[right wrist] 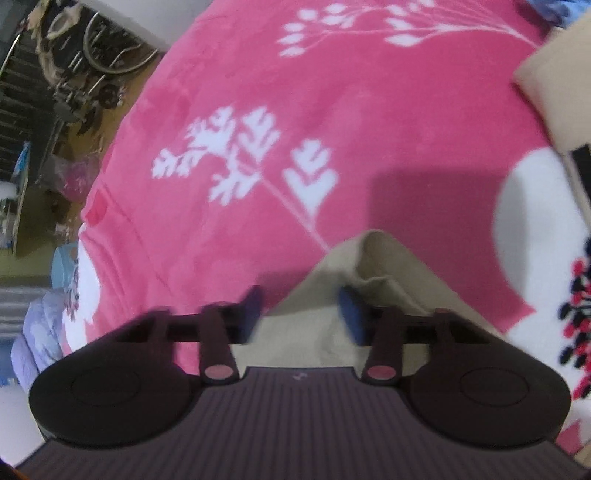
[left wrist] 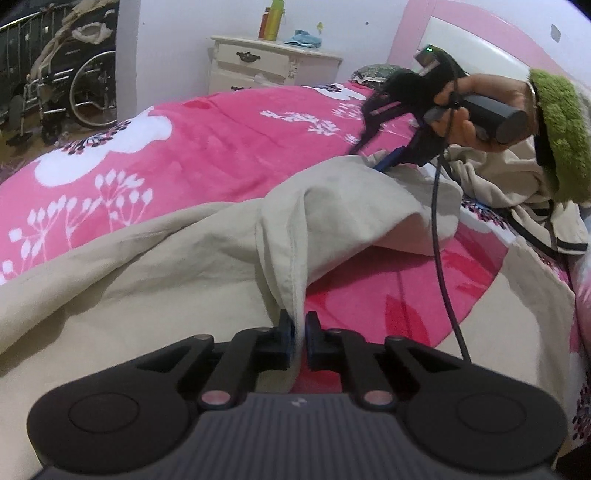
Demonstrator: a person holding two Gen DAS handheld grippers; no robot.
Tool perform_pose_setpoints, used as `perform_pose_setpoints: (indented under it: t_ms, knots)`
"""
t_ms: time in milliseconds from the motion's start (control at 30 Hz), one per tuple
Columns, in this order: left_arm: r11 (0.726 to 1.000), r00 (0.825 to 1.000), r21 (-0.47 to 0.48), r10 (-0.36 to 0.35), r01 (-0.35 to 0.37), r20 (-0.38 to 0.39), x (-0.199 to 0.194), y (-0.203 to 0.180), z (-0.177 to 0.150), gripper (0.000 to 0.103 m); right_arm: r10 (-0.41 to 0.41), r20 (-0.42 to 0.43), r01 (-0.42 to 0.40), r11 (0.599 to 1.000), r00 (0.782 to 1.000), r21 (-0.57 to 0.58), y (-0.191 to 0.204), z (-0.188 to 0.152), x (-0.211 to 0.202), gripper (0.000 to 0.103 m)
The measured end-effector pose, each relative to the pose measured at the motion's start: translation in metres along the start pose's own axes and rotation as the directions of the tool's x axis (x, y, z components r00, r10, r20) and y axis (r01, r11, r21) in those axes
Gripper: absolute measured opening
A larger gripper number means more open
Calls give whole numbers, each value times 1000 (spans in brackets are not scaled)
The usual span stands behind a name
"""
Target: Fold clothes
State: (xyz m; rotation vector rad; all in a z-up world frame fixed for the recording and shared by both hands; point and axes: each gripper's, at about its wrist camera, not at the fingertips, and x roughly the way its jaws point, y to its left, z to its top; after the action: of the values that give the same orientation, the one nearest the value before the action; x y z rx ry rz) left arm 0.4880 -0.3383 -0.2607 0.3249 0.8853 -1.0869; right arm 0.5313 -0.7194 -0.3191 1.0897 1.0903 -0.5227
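Both grippers: left (left wrist: 300, 334) clenched on beige garment (left wrist: 184, 258) hem; right (right wrist: 303, 314) spread, straddling corner.

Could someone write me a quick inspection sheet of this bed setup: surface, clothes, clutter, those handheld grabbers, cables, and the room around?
Surface: pink floral blanket covering the bed.
Job's things: beige garment, rumpled, one fold lifted.
Clutter: second beige garment with dark stripes at the right.
Grippers: left gripper pinches a beige fold, jaws nearly closed; right gripper straddles a beige corner, pads apart, blurred.
Cables: dark cable hangs from the right gripper across the garment.
Surroundings: white nightstand with bottles, wheelchair, pink headboard.
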Motion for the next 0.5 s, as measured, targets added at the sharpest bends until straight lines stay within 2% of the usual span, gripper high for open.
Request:
perform_pose_setpoints:
  t_ms: [33,100,200,233,267,300,367,433,467,500]
  knots:
    - [1000,1000,0,4,-4,3,0,0,0,17,26,5,-26,1000,1000,13,-5,-1,-3,7]
    - [1000,1000,4,11,-11,7,2,1,0,27,64,14,-64,998,998,17,-9,-2,-4,5]
    - [1000,1000,-4,18,-18,6,8,2,2,28,149,70,-149,989,986,7,-5,-4,-18,4]
    - [1000,1000,-8,20,-20,10,9,3,3,28,196,93,-197,980,976,-1,-1,-4,-25,3]
    - [1000,999,-14,28,-28,18,8,3,4,23,255,118,-255,967,960,-14,5,-4,-34,3]
    - [999,999,-19,38,-37,26,8,4,5,10,315,141,-313,949,939,-35,14,-3,-45,3]
    - [998,998,-43,50,-48,47,2,6,7,5,458,181,-443,888,870,-120,36,-4,-73,3]
    - [996,995,-77,49,-43,83,-7,9,10,5,599,215,-555,798,771,-235,50,-11,-109,1]
    - [996,994,-82,41,-33,98,-11,8,11,5,641,226,-576,763,734,-294,53,-16,-126,1]
    - [996,993,-84,32,-22,112,-15,7,12,5,638,245,-555,763,730,-333,50,-21,-139,1]
